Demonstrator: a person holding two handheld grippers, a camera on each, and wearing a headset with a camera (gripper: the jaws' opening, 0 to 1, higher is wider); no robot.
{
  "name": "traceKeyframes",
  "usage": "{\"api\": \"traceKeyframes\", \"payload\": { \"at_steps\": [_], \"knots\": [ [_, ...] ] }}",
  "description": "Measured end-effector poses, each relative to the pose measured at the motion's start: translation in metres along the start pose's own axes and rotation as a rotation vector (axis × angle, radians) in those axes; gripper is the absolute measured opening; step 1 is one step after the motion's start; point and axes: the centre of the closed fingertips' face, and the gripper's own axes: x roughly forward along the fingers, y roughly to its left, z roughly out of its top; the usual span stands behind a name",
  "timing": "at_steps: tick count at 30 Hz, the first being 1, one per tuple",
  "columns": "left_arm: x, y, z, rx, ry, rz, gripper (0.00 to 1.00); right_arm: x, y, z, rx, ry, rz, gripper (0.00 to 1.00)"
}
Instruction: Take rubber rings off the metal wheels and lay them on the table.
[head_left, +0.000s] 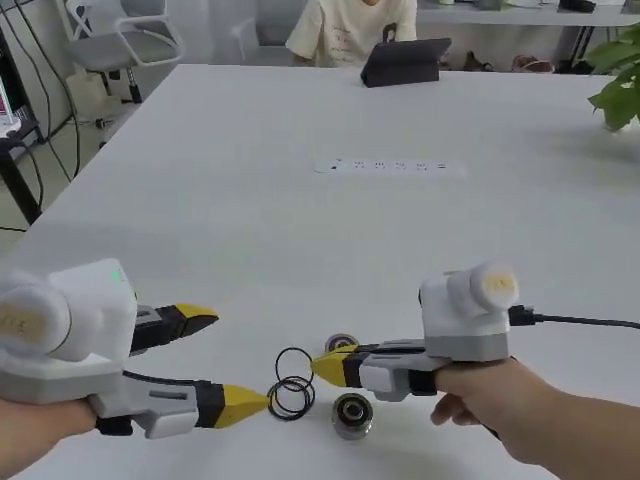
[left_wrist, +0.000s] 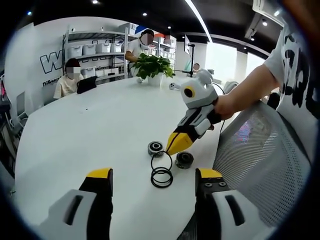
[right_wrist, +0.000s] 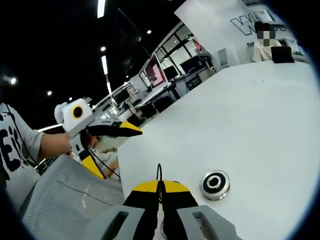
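Black rubber rings (head_left: 291, 396), head view, lie on the surface (head_left: 300, 220) just ahead of the left gripper (head_left: 230, 360) fingers. Left gripper view: those fingers released, metal wheels (left_wrist: 155, 148) beyond. Right gripper view: right gripper (right_wrist: 160, 189) fingers clenched on one ring (right_wrist: 159, 172), not yet laid down; likely nearly done.

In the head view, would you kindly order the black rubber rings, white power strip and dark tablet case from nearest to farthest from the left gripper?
1. Black rubber rings, right beside the left gripper's yellow tips.
2. White power strip, mid-table.
3. Dark tablet case, at the far edge.
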Motion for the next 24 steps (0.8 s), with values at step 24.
{"api": "traceKeyframes", "payload": {
  "at_steps": [24],
  "knots": [
    [-0.011, 0.003, -0.012, -0.019, 0.015, 0.023, 0.66, 0.015, -0.005, -0.023, 0.042, 0.089, -0.026, 0.0]
  ]
}}
